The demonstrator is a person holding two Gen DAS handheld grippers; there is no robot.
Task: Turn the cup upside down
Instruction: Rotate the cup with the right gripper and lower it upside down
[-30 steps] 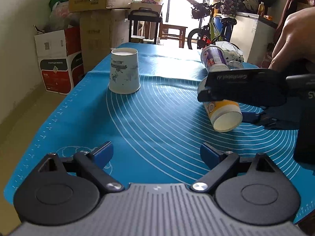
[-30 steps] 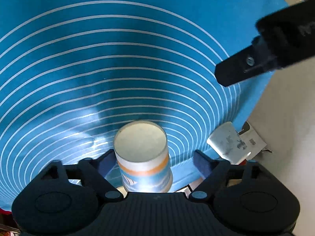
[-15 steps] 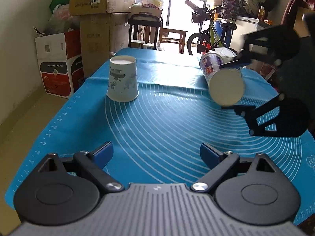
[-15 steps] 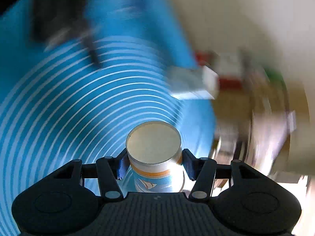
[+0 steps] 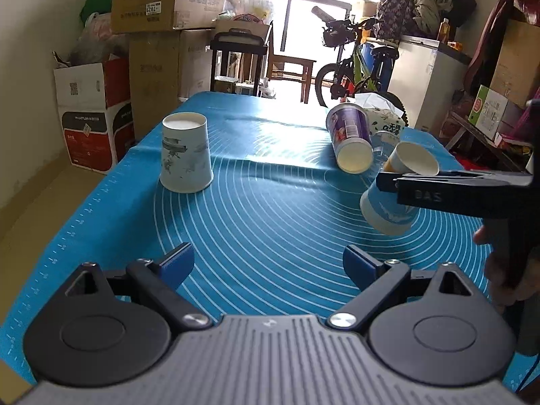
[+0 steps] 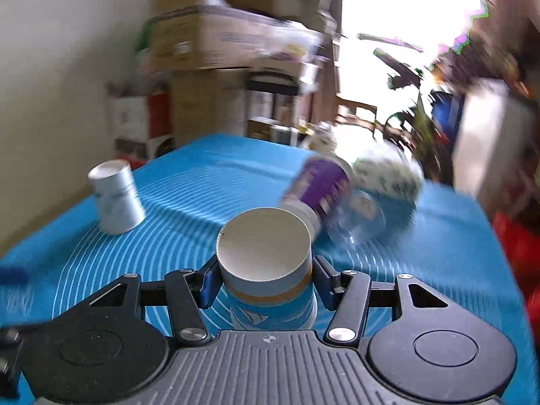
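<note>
Cup [image 6: 266, 270] held base-up, tilted, above the mat's [image 5: 270, 222] right side.

The cup is clamped at mid-wall between the closed fingers of the right gripper [image 6: 265, 281], its wide rim lowest and apparently just clear of the mat. The left gripper [image 5: 268, 263] is kept wide open and empty near the front edge. The turn is best finished until the rim is level, then the cup lowered flat before release, kept clear of the purple cup [image 5: 351, 143] lying behind; a light squeeze is advised, as paper walls would likely buckle.
</note>
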